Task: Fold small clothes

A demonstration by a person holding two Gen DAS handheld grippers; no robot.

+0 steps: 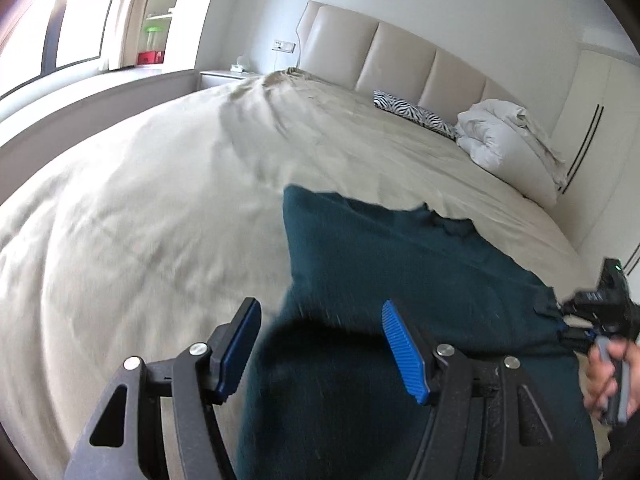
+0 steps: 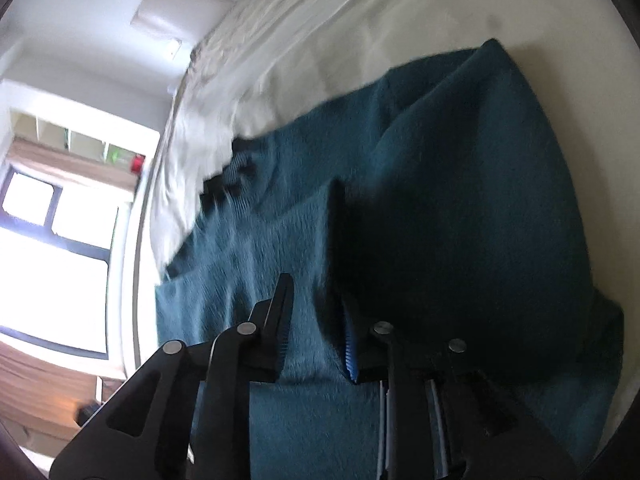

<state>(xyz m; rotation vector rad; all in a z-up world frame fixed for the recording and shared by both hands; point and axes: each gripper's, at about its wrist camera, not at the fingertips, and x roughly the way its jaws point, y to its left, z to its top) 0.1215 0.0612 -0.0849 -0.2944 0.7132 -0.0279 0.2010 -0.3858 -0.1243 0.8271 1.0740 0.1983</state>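
Observation:
A dark teal fuzzy sweater lies spread on the beige bed. My left gripper is open and empty, jaws wide apart just above the sweater's near left part. My right gripper is open close over the sweater, its jaws either side of a raised fold edge, not closed on it. In the left wrist view the right gripper shows at the sweater's right edge, held by a hand.
A padded headboard stands at the far end, with a zebra-print pillow and a white bundled duvet. A nightstand and window ledge lie to the left.

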